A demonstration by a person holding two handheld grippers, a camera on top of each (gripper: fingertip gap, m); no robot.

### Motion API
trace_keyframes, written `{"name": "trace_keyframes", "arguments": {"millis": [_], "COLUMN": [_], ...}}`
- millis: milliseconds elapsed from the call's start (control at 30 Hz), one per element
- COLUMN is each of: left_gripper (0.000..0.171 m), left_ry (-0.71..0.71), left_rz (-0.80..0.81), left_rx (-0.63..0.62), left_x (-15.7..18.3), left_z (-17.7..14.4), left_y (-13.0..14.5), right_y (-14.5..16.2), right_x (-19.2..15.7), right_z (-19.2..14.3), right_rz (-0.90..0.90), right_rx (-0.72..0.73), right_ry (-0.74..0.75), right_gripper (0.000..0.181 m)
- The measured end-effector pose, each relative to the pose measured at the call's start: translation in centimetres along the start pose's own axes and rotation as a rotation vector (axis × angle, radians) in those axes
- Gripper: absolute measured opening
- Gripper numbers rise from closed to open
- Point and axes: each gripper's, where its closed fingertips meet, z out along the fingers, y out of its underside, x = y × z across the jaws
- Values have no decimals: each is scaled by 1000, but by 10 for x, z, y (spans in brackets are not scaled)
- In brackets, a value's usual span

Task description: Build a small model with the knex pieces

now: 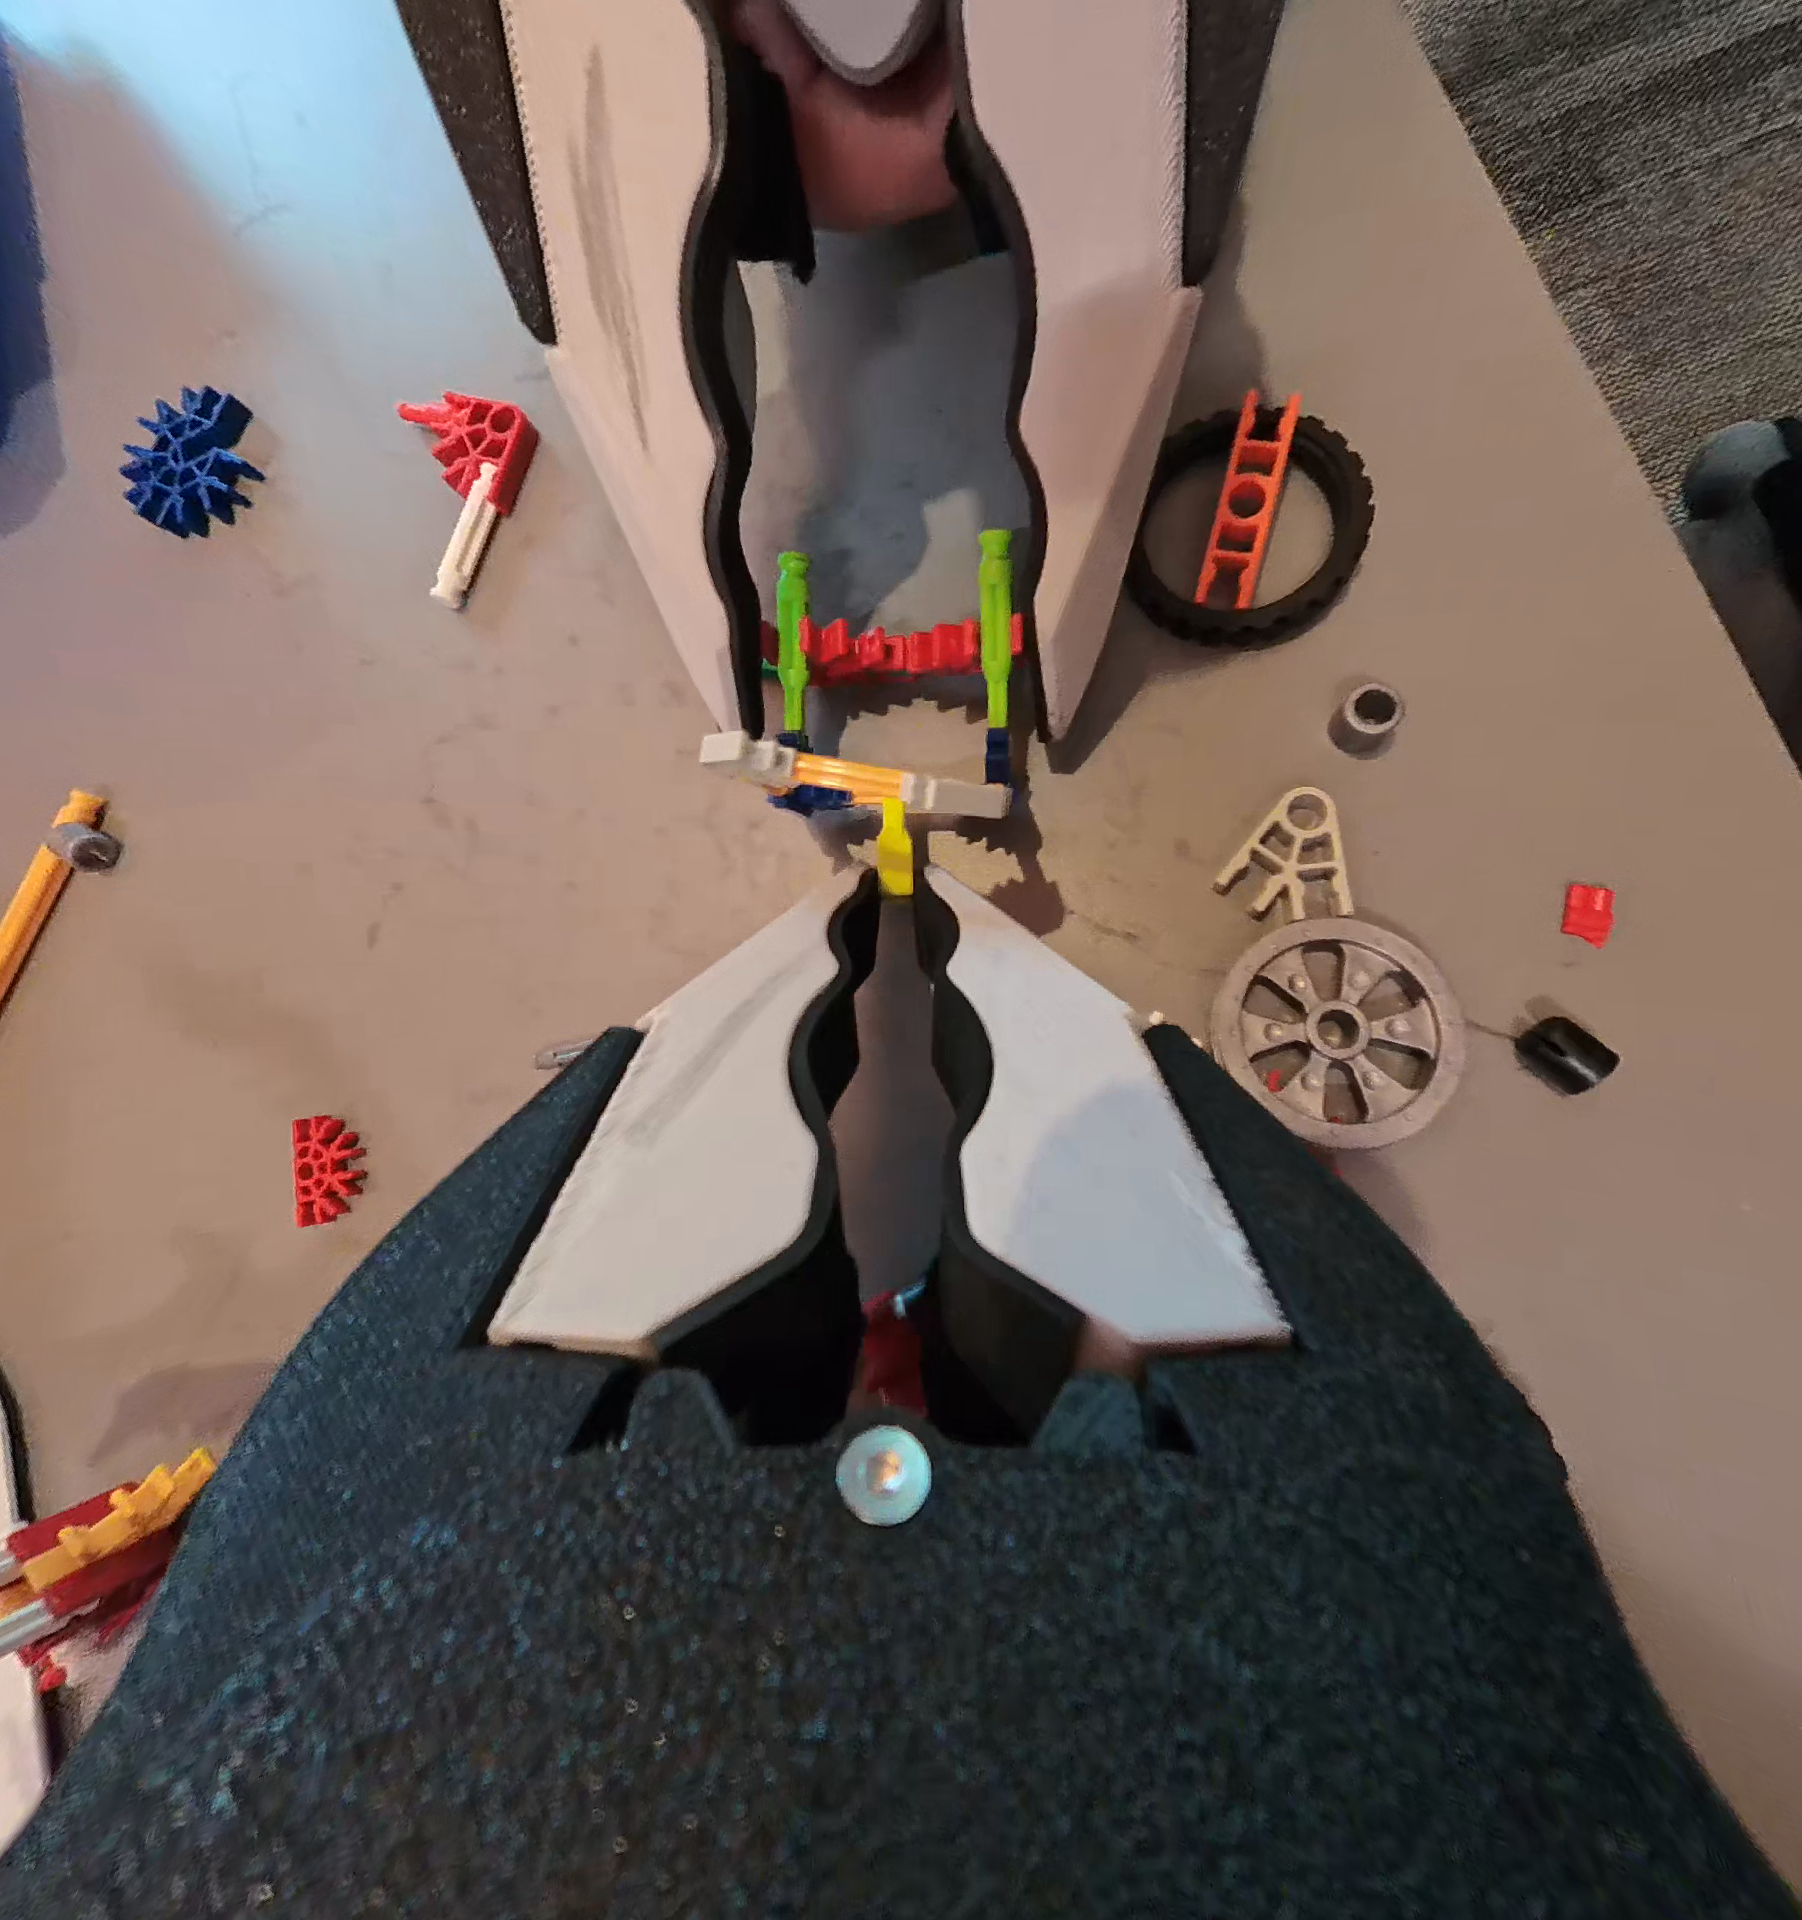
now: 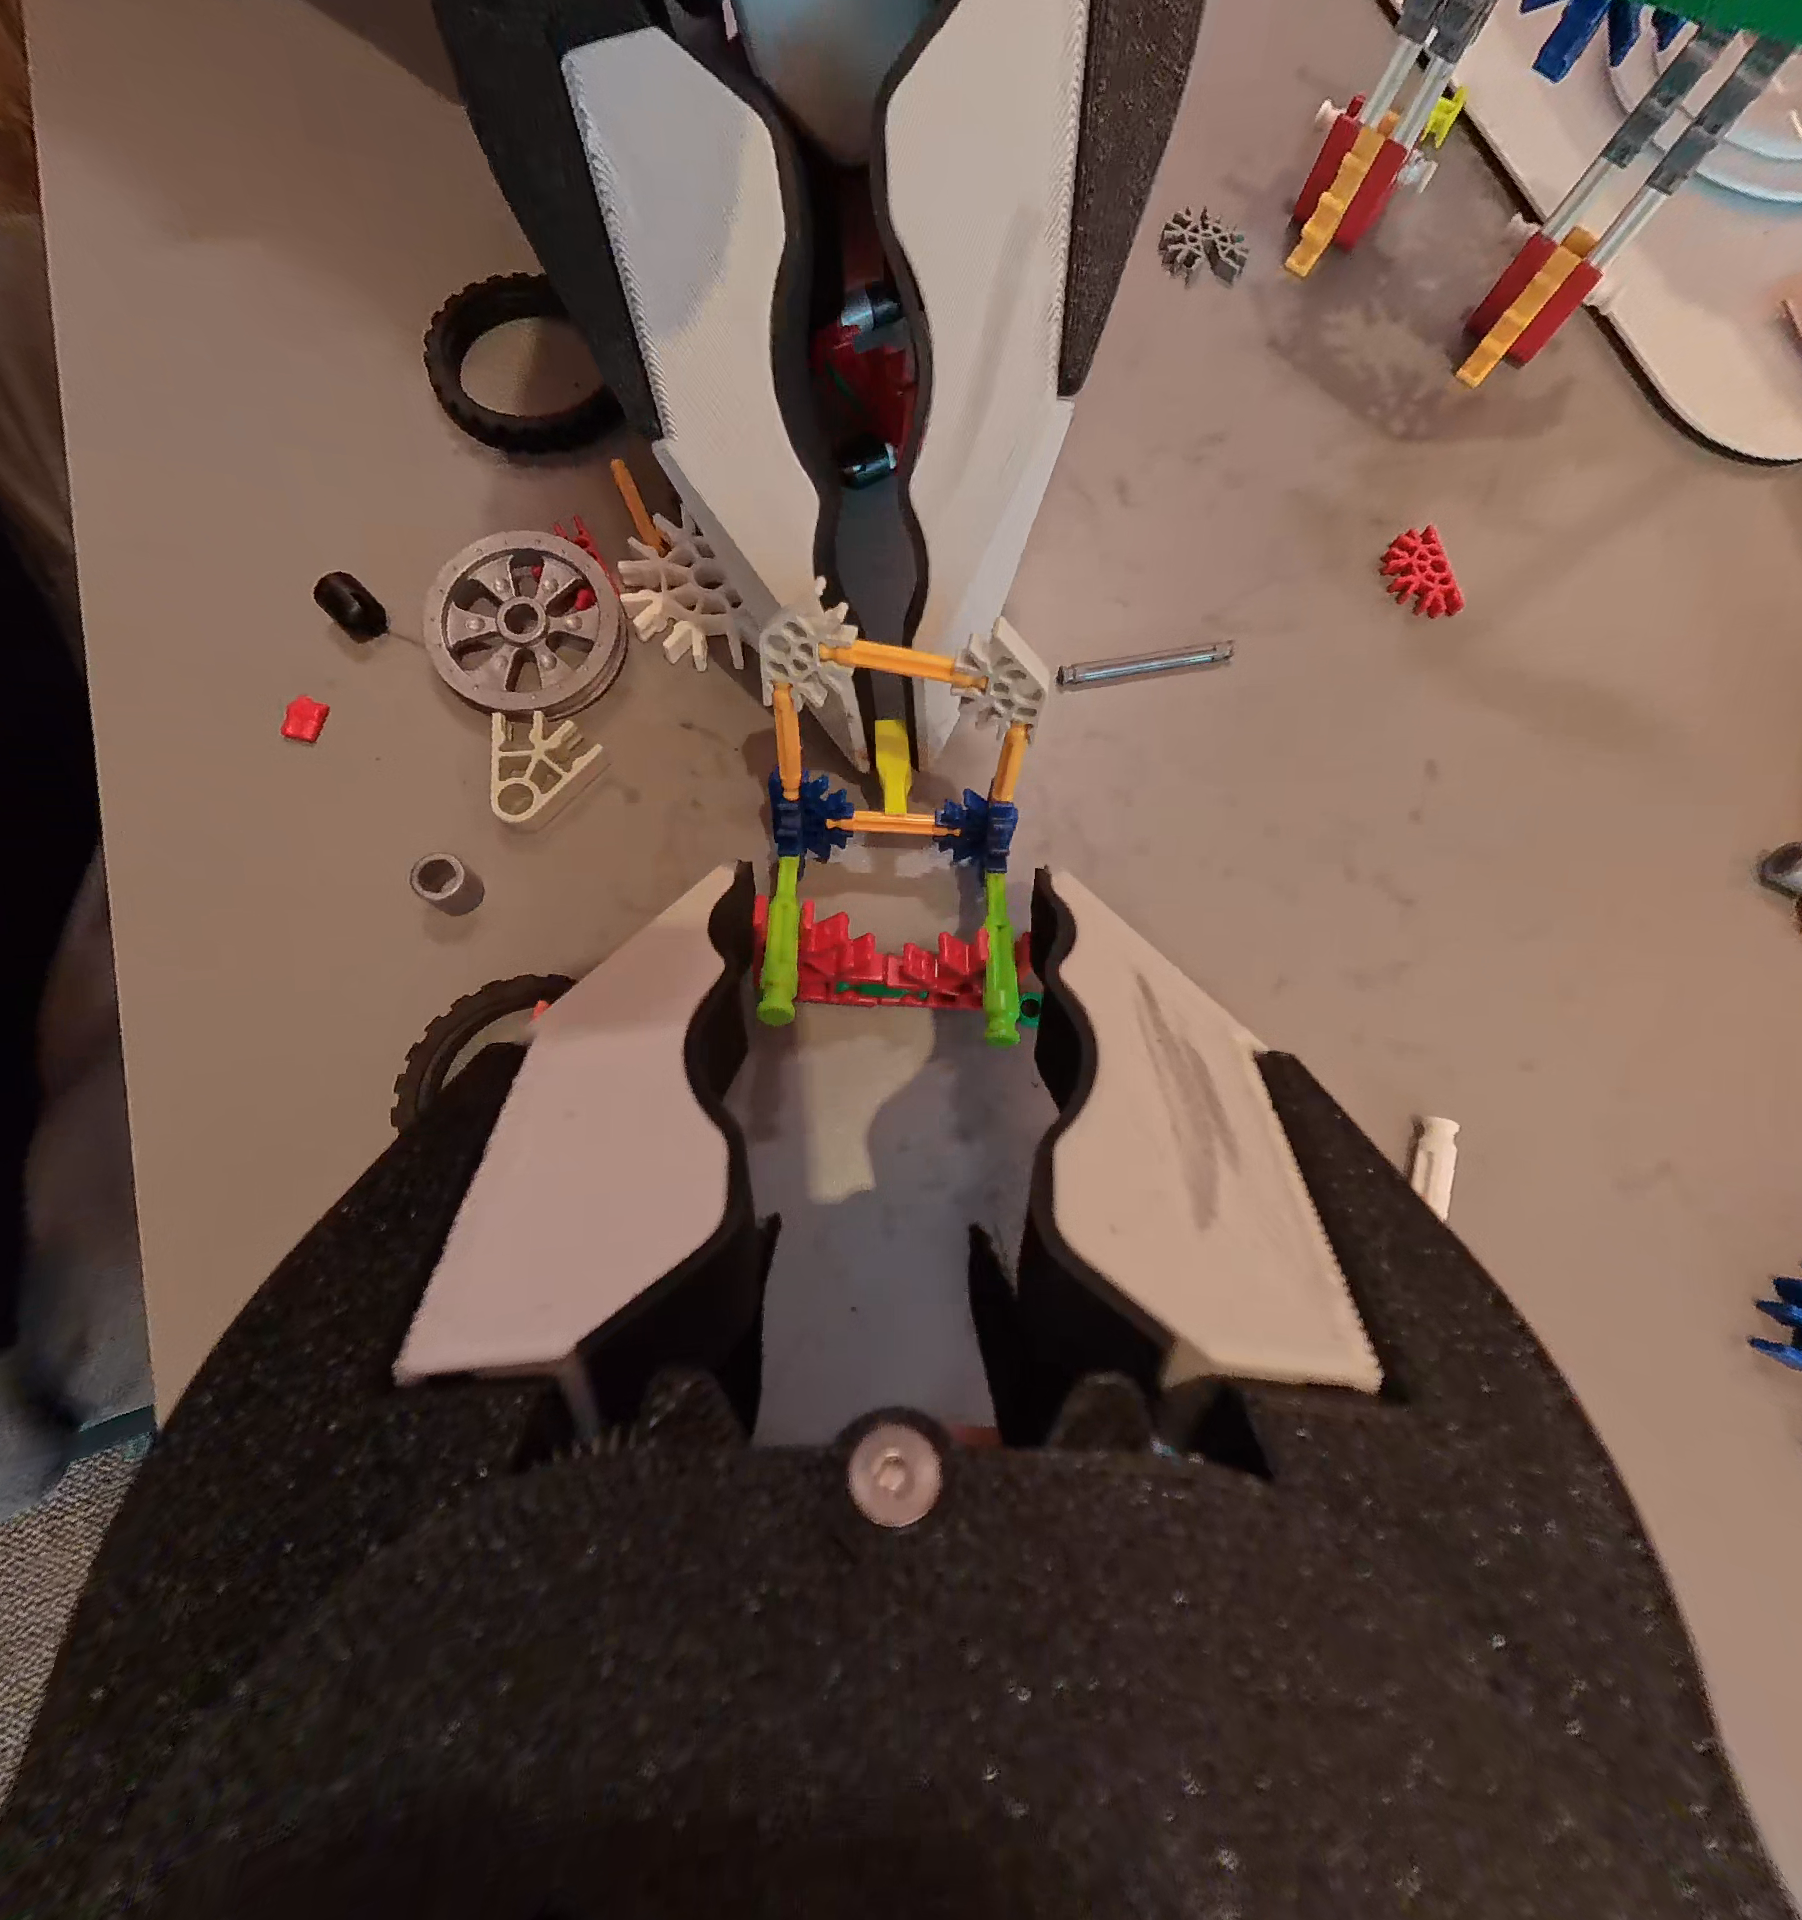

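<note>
K'NEX frame [image 2: 892,831] hangs mid-table between both tools: right gripper [image 2: 889,940] clamps its red connector row at six o'clock, bracing it; left gripper [image 1: 895,883] pinches the yellow clip [image 1: 894,857] at twelve

Smooth grey table [image 1: 336,748] strewn with plastic construction-toy pieces.
A black rubber tyre [image 1: 1252,525], grey spoked wheel [image 1: 1338,1032] and small red clip [image 1: 1588,914] lie near its right edge.
</note>
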Motion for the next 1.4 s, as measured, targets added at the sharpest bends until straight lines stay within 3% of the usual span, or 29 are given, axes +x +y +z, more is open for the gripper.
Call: {"name": "trace_keyframes", "arguments": {"millis": [467, 567, 767, 1033, 1400], "left_gripper": [4, 4, 4, 4, 4], "left_ry": [16, 12, 16, 8, -6], "left_rz": [0, -2, -10, -23, -66], "left_rx": [0, 0, 12, 6, 7], "left_x": [-2, -3, -3, -7, -9], "left_z": [2, 2, 0, 4, 5], "left_y": [1, 2, 1, -1, -1], "right_y": [1, 1, -15, -13, -3], "right_x": [3, 3, 10, 17, 16], "right_z": [0, -3, -24, -17, 0], "right_rz": [-38, -31, -17, -42, -158], "right_rx": [-10, -2, 86, 16, -90], "right_ry": [18, 13, 50, 80, -12], "right_gripper": [53, 67, 35, 7, 10]}}
